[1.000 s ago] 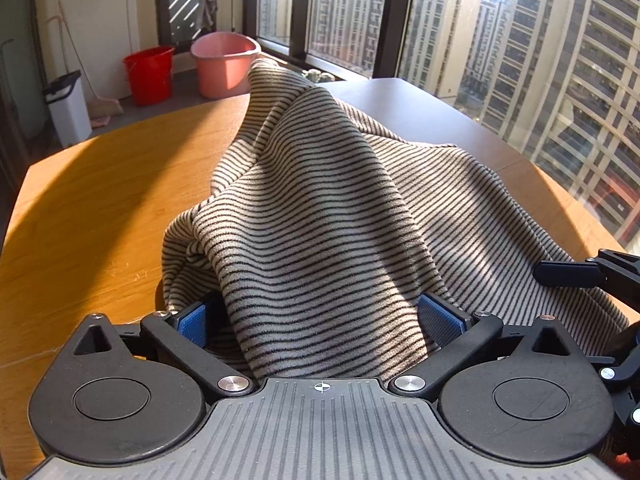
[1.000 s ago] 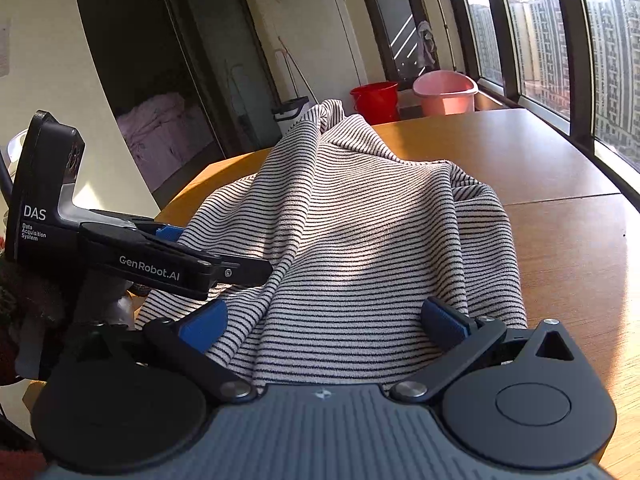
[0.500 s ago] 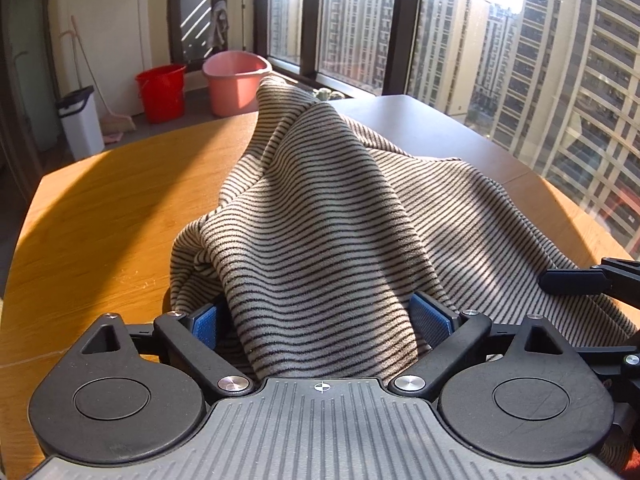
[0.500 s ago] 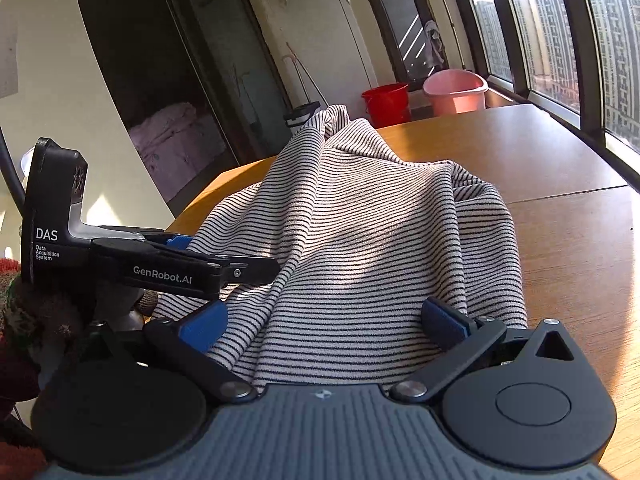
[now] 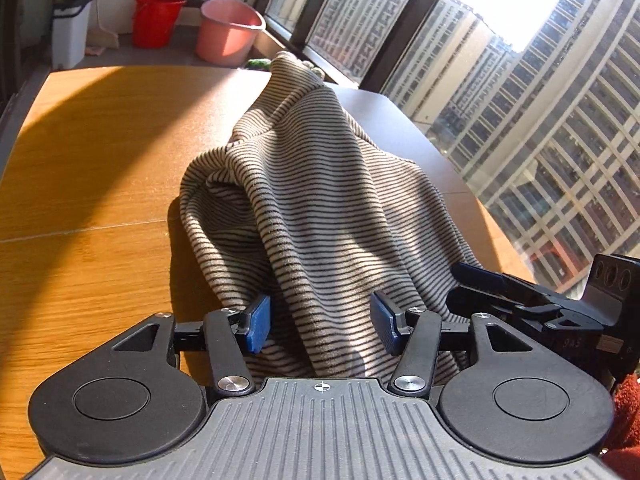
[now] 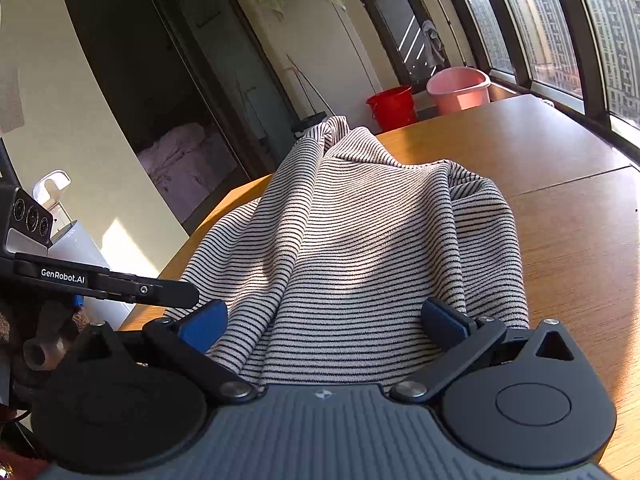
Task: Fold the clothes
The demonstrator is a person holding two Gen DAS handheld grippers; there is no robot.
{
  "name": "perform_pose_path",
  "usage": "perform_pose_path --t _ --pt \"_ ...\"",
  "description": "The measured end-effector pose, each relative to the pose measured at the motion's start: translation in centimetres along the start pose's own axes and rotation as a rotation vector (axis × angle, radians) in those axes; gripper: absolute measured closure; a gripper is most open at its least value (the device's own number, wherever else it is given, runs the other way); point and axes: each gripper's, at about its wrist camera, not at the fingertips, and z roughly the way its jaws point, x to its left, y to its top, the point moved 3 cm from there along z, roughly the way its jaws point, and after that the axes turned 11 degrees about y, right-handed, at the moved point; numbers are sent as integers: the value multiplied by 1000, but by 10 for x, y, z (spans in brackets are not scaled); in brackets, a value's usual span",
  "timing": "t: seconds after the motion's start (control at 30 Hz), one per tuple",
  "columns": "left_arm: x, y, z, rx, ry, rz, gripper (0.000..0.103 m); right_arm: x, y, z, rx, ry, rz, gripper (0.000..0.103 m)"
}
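Observation:
A beige garment with thin dark stripes (image 5: 320, 208) lies bunched on the wooden table (image 5: 88, 168), rising to a peak at its far end. Its near edge drapes between the blue pads of my left gripper (image 5: 320, 326), whose jaws stand wide apart around the cloth. The same garment (image 6: 360, 248) fills the right wrist view, its near hem lying between the pads of my right gripper (image 6: 324, 322), also wide apart. The right gripper shows at the right of the left wrist view (image 5: 532, 304); the left gripper shows at the left of the right wrist view (image 6: 100, 280).
A red bucket (image 5: 156, 20), a pink bucket (image 5: 228, 30) and a white bin (image 5: 68, 32) stand on the floor beyond the table's far end. Large windows (image 5: 540, 120) run along the right. The table edge (image 6: 208, 224) curves at the left.
The left wrist view has swung and tilted, with the garment's peak now further from centre. The grippers stay side by side at the near hem, the cloth still between their pads.

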Motion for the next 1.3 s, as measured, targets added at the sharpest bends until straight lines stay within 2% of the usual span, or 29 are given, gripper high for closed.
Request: perform_pose_path --t 0.03,0.1,0.13,0.17,0.27,0.4,0.5,0.53,0.6,0.67,0.83,0.9,0.97,1.0,1.03,1.1,1.17,1.2,1.27,1.3 --pt "-3 -3 3 9 -4 6 49 -1 0 -1 -9 11 13 0" --pt "-13 -6 9 19 -14 22 61 -4 0 -3 -23 29 36 0" --pt "-19 -6 10 4 -6 43 73 -5 0 -4 -27 34 42 0" --pt "-27 -4 7 -39 18 87 83 -5 0 -5 -30 37 47 0" --pt "-38 10 -7 -174 68 170 92 -5 0 -5 -33 37 49 0" --pt "-20 43 -26 -303 161 137 92 -6 0 -5 -42 46 64 0" --pt "15 73 -41 -431 350 69 92 -6 0 -5 -43 49 68 0" --pt "28 81 -42 -444 390 35 93 -5 0 -4 -41 47 67 0" --pt "54 94 -41 -440 443 -30 93 -3 1 -2 -27 38 55 0" --pt "71 98 -36 -417 458 -69 92 0 2 1 0 22 29 0" --pt "99 94 -17 -344 428 -167 91 20 4 20 152 -64 -152 0" --pt "113 83 -18 -325 396 -220 83 28 4 28 223 -99 -243 0" --pt "118 74 -23 -316 357 -263 65 32 13 32 256 -105 -264 0" --pt "118 70 -32 -335 358 -273 57 33 22 31 248 -102 -254 0" --pt "118 67 -40 -354 358 -283 38 34 33 30 226 -105 -256 0" --pt "115 61 -56 -406 374 -274 23 40 55 31 159 -147 -315 0" --pt "109 58 -75 -477 392 -256 14 46 75 40 110 -210 -404 1" --pt "107 57 -82 -508 393 -258 12 48 82 49 109 -229 -430 6" --pt "101 58 -85 -522 324 -283 11 47 89 72 139 -223 -438 15" --pt "93 62 -76 -514 250 -292 10 47 88 85 161 -209 -432 18"
